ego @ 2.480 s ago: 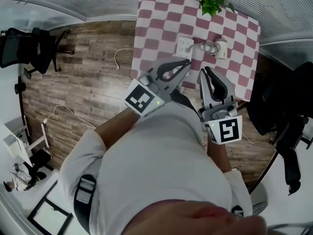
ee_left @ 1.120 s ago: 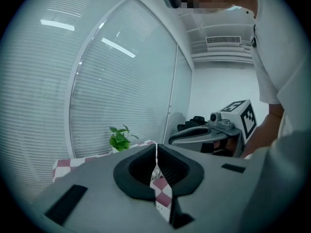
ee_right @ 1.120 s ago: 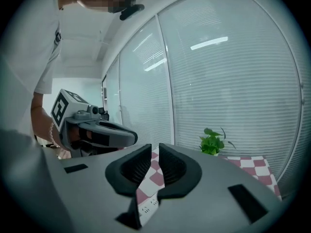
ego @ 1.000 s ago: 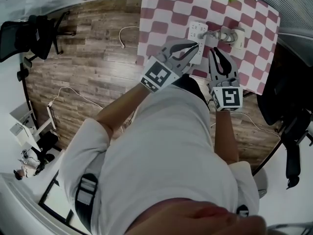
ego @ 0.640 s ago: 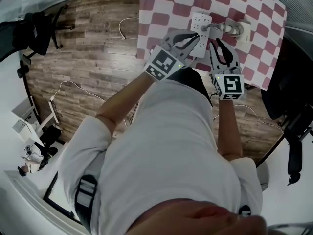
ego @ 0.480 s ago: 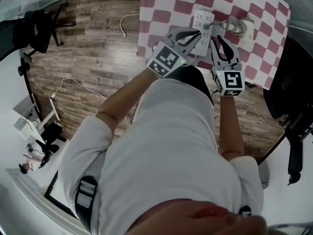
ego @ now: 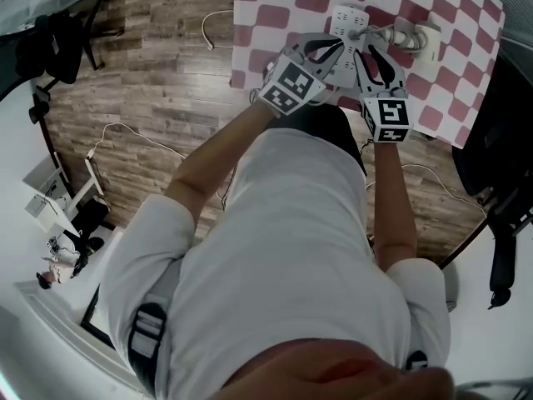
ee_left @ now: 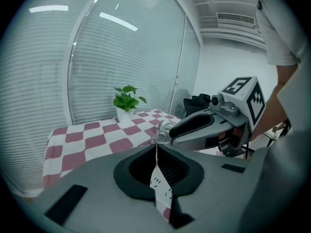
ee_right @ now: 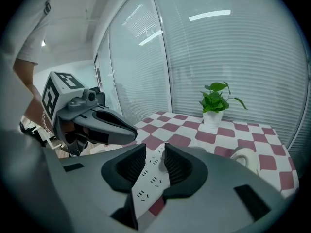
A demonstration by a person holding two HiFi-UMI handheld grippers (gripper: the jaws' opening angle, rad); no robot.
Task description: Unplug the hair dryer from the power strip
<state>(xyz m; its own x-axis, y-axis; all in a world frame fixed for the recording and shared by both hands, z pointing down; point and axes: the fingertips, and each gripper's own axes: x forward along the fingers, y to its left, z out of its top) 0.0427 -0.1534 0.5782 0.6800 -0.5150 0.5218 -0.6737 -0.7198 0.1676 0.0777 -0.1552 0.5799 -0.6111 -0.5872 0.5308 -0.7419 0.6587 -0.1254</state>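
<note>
A white power strip [ego: 348,15] lies on the red-and-white checked table [ego: 275,7]. A grey cable runs from it to the white hair dryer [ego: 425,42] on its right. My left gripper [ego: 338,50] hovers over the near end of the strip with its jaws shut and nothing in them. A sliver of the power strip [ee_left: 160,188] shows below its tips [ee_left: 156,147]. Beside it, my right gripper [ego: 372,55] is opening. Its jaws [ee_right: 154,152] stand apart above the power strip [ee_right: 148,181] and grip nothing.
A potted green plant [ee_right: 216,103] stands at the table's far side, also visible as the plant [ee_left: 127,101] in the left gripper view. Black office chairs [ego: 62,36] stand on the wooden floor to the left, where a white cable [ego: 212,23] lies loose.
Both grippers have dropped toward the table and now hang over the power strip. The right gripper's jaws, shut before, have come apart.
</note>
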